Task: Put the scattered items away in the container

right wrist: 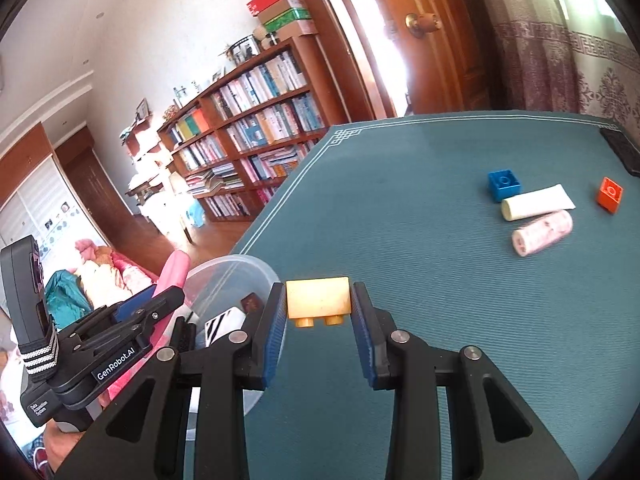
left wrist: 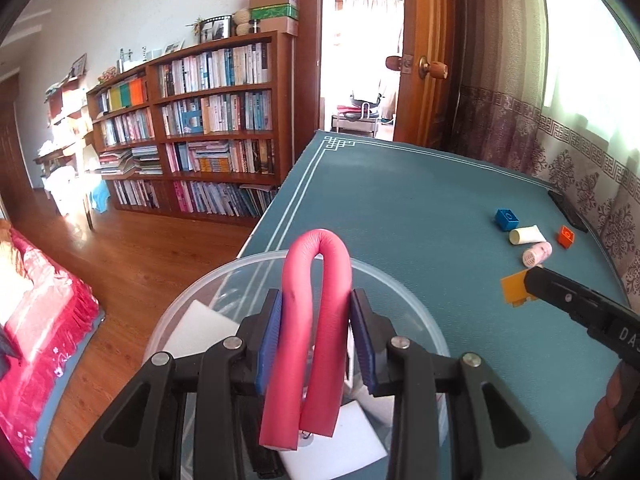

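**Foam roller and yellow brick held at tub's edge**

Foam roller [left wrist: 316, 320], pink and bent into a U, is clamped between the blue pads of the left gripper [left wrist: 317, 336] directly above a clear plastic tub [left wrist: 192, 296], in which white blocks [left wrist: 204, 328] are seen. A yellow brick [right wrist: 319, 295] is pinched, clear of the cloth, by the right gripper [right wrist: 319, 320], with the tub at its 9 o'clock. Left on the green tablecloth [right wrist: 400, 208], toward 2 o'clock in the right wrist view, are a blue brick [right wrist: 504, 185], a white tube [right wrist: 538, 202], a pink roll [right wrist: 542, 233] and an orange brick [right wrist: 610, 195].
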Demonstrator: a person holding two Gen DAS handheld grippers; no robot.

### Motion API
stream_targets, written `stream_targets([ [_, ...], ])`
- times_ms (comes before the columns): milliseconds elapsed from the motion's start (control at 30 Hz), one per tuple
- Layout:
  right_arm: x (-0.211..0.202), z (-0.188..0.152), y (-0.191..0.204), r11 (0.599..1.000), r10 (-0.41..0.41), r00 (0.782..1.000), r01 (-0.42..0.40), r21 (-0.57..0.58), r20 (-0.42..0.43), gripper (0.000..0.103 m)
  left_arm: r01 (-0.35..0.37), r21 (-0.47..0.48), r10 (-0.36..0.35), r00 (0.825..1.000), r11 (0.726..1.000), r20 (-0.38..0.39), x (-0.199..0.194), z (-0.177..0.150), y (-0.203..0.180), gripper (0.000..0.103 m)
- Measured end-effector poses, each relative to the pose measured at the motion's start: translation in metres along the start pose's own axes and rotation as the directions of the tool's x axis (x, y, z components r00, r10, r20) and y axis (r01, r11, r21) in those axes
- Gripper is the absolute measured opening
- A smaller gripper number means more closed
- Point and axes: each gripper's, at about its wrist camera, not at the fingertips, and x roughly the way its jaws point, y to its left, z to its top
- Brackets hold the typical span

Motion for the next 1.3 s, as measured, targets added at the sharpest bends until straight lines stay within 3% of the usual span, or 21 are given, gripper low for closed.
stream_targets([
  [267, 0.032, -0.005, 0.048, 0.995, 0.050, 0.997, -0.055, -0.078, -0.062, 0.035, 0.010, -0.062, -0.011, 1.000, 0.998, -0.013, 0.002, -0.005, 0.027, 0.038],
  [500, 0.052, -0.011, 0.064, 0.991, 0.066, 0.990, -0.080, -0.110, -0.128, 0.036, 0.037, -0.100, -0.039, 0.999, 0.994, -0.027, 0.005, -0.006, 0.036, 0.041],
  [667, 0.048, -0.012, 0.048, 0.994, 0.066, 0.990, -0.076, -0.078, -0.128, 0.036, 0.026, -0.109, -0.029, 0.999, 0.994, -0.024, 0.007, -0.008, 0.039, 0.058],
  [767, 0.045, -0.012, 0.038, 0.996, 0.067, 0.991, -0.073, -0.047, -0.115, 0.045, 0.023, -0.111, -0.026, 0.999, 0.994, -0.023, 0.006, -0.008, 0.037, 0.064],
  [900, 0.041, -0.012, 0.034, 0.996, 0.071, 0.991, -0.075, -0.037, -0.109, 0.046, 0.012, -0.109, -0.014, 1.000, 0.994, -0.018, 0.004, -0.008, 0.036, 0.078],
  [1300, 0.032, -0.024, 0.021, 0.999, 0.034, 0.994, -0.034, -0.003, -0.107, 0.046, -0.058, -0.057, 0.057, 0.998, 0.997, -0.028, 0.003, -0.011, 0.025, 0.085],
])
